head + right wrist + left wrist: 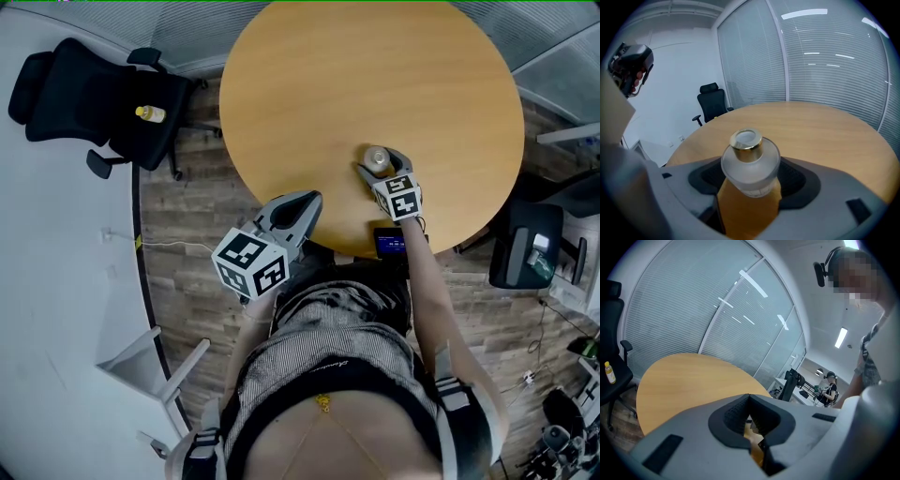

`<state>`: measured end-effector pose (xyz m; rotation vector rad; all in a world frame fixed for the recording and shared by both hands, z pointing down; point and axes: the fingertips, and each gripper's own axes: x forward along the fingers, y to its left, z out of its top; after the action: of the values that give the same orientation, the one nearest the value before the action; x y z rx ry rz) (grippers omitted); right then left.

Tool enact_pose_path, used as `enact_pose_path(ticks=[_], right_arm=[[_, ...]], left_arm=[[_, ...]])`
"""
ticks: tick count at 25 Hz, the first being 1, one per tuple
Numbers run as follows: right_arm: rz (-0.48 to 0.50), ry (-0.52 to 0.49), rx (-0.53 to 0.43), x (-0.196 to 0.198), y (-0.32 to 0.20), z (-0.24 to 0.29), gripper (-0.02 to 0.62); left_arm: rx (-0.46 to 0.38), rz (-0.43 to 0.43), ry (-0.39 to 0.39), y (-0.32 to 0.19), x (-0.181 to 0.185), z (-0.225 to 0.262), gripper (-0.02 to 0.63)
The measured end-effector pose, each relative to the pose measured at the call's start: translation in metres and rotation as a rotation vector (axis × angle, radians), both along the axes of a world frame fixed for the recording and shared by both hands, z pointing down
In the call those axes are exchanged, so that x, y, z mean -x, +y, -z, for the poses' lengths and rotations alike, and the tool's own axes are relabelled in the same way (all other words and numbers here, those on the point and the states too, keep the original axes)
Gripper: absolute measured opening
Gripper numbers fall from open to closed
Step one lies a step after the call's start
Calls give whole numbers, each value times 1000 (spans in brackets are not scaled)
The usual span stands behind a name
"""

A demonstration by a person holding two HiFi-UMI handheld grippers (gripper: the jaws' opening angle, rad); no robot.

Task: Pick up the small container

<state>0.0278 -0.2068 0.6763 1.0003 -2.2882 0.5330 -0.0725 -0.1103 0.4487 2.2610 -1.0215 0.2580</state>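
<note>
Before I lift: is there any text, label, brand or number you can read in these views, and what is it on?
No words or numbers are readable in any view.
Small container: faint marks low on its frosted body, too blurred to read.
Marker cube at left and marker cube at right: black-and-white square patterns only, no letters.
Dark device: bluish screen, too small to read.
Yellow bottle: too small to tell.

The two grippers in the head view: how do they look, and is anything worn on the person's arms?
Both are light grey plastic with dark ribbed pads inside the jaws. The left gripper and the right gripper each carry a white cube with black square markers. No sleeve reaches the forearms; the top is grey and patterned.
</note>
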Motion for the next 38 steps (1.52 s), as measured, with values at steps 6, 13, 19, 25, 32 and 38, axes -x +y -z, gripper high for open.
enact_pose_path(ticks=[6,13,19,25,32,38], right_arm=[[12,15,12,-7,4,-3,337],[24,10,3,-16,7,5,337],[17,-9,-18,-21,6,20,337],[48,-5,-62,-23,3,36,337],[26,-45,-113,-29,-8,65,337],[48,-69,-136,-28,-8,89,337]], left_arm=[[-6,-2,6,-1,2,1,5],[-11,-7,7,-2,0,2,5],[-16,-24,13,-4,-4,3,5],[-20,-41,14,-4,-10,4,5],[-22,-54,13,-4,-13,5,5],[-23,-58,17,-6,-16,4,5]])
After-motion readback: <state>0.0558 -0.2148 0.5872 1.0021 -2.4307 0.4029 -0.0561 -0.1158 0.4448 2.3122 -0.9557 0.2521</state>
